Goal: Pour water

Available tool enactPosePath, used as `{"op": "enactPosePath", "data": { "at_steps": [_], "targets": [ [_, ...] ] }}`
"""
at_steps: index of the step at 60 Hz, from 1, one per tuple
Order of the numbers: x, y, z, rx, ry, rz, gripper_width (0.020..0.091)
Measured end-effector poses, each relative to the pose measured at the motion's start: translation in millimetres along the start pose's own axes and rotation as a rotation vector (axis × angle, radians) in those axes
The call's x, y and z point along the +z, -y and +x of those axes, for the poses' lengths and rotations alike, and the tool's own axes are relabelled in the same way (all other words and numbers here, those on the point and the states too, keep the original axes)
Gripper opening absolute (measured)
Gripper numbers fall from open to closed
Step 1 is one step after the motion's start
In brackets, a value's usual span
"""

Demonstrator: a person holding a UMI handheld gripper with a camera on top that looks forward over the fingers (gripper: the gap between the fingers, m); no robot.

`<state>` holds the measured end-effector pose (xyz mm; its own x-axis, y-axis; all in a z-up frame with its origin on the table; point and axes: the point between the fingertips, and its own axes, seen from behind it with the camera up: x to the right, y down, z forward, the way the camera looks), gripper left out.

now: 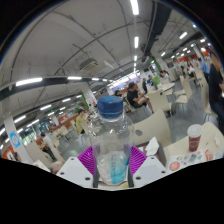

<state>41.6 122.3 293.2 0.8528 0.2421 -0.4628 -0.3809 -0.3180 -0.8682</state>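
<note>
A clear plastic water bottle (111, 140) with a blue cap stands upright between my fingers, lifted off any surface, with water and a bluish tint in its lower part. My gripper (112, 162) is shut on the bottle: the purple pads (89, 159) press against both of its sides. The view tilts upward, so the bottle rises against a hall ceiling. A brown cup (194, 137) stands on a white table (205, 152) off to the right, well beyond the fingers.
A large hall with rows of white tables and chairs (152, 125) lies ahead. A seated person (133, 96) is behind the bottle, and other people sit further back on the left. Ceiling strip lights (75, 78) run overhead.
</note>
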Motion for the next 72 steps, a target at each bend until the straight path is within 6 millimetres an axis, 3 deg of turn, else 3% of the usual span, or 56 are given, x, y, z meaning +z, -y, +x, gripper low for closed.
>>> {"op": "enactPosePath", "data": {
  "at_steps": [6, 17, 22, 29, 35, 43, 55, 61, 64, 67, 72],
  "targets": [
    [-9.5, -9.3, 49.5, -0.234, -0.095, -0.009, 0.0387],
    [-27.9, -75.9, 141.7, -0.418, -0.231, -0.12, 0.0388],
    [-25.2, -115.3, 164.7, -0.41, -0.247, -0.166, 0.0387],
    [-34.3, -142.0, 191.3, -0.4, -0.274, -0.201, 0.0388],
    [-34.0, -163.9, 201.9, -0.377, -0.285, -0.215, 0.0398],
    [-36.0, -163.2, 198.4, -0.406, -0.281, -0.185, 0.0407],
    [-36.0, -167.9, 201.9, -0.387, -0.306, -0.23, 0.0576],
    [-55.6, -176.4, 203.7, -0.377, -0.355, -0.312, 0.0865],
    [-68.1, -173.5, 200.0, -0.361, -0.383, -0.321, 0.0838],
    [-78.2, -173.3, 197.8, -0.357, -0.403, -0.347, 0.0858],
    [-109.4, -170.2, 174.8, -0.358, -0.433, -0.368, 0.0856]
  ]
}}
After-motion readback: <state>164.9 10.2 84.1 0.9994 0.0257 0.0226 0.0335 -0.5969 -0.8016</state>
